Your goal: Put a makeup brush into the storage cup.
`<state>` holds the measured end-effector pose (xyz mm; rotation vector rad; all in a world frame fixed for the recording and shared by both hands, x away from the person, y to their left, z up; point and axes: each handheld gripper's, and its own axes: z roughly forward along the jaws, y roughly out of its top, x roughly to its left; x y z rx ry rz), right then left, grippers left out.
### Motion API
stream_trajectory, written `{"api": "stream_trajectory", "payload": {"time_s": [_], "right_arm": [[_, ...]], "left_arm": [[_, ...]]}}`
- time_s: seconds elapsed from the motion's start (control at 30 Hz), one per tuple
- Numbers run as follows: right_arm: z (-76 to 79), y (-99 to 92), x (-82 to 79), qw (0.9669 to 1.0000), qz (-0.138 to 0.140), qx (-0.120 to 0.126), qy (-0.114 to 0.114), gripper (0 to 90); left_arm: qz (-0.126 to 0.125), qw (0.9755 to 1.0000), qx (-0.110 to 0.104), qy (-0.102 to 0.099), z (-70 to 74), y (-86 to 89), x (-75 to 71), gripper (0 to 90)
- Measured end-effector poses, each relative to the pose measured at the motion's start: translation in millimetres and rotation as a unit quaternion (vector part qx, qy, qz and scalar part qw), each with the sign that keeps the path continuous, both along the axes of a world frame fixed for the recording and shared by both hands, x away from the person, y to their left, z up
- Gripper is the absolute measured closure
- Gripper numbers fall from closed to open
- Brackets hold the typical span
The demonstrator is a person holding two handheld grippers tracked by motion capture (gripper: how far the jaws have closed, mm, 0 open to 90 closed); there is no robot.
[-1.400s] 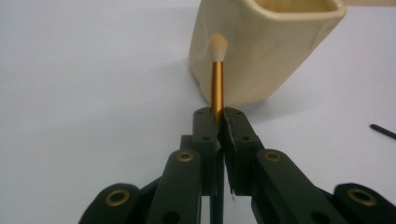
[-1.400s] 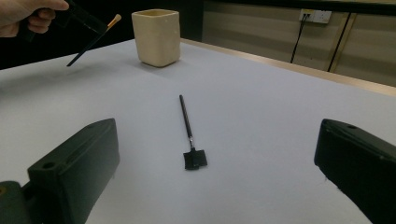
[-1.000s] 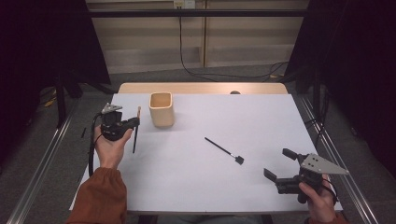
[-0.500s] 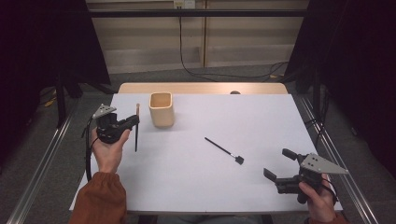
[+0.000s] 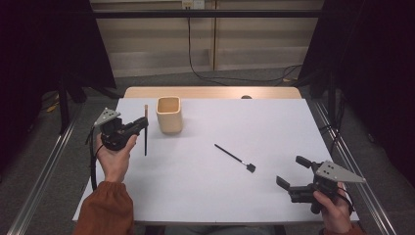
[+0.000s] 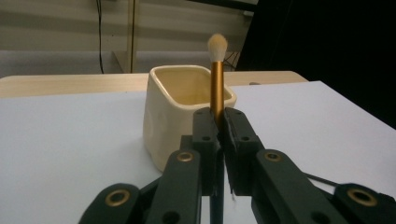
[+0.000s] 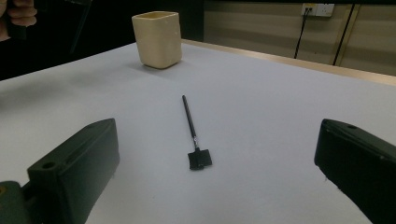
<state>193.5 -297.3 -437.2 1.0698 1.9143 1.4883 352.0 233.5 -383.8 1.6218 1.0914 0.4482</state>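
Note:
My left gripper [image 5: 142,124] is shut on a makeup brush [image 5: 145,132] and holds it upright above the white table's left side, just left of the cream square cup [image 5: 170,114]. In the left gripper view the brush's gold handle [image 6: 216,88] rises from between the closed jaws, its pale tuft in front of the cup [image 6: 183,112]. A black flat brush [image 5: 235,158] lies on the table's middle. My right gripper [image 5: 293,172] rests open at the front right, and its view shows that black brush [image 7: 191,127] ahead between the jaws, with the cup [image 7: 157,39] far behind.
A white sheet [image 5: 274,127] covers the table, with a wooden edge [image 5: 210,92] at the far side. Metal rails [image 5: 36,183] run along both sides. Cables lie on the floor beyond the table.
My left gripper has lifted and moved right toward the cup, with the brush turned more upright in its jaws. The right gripper and black brush have stayed still.

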Motion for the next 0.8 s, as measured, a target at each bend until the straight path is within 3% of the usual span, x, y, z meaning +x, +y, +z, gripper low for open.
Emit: {"api": "stream_trajectory", "payload": {"time_s": [0.23, 0.3, 0.47, 0.8], "right_arm": [[-0.5, 0.1, 0.3, 0.9999, -0.003, 0.008, 0.005, 0.0], [-0.5, -0.1, 0.4, 0.9999, -0.003, 0.010, 0.006, 0.0], [-0.4, -0.1, -0.3, 0.9999, -0.003, 0.014, 0.006, 0.0], [-0.7, -0.2, 0.0, 0.9998, -0.002, 0.015, 0.009, 0.0]], "left_arm": [[-0.006, 0.9998, 0.011, -0.017, 7.6, -6.7, 0.9, 84.2], [-0.009, 0.9993, 0.025, -0.027, 11.4, -10.6, 0.1, 84.1], [-0.017, 0.9988, 0.022, -0.041, 20.6, -16.7, -1.0, 84.1], [-0.030, 0.9986, 0.020, -0.038, 30.3, -24.2, 4.5, 84.1]]}}
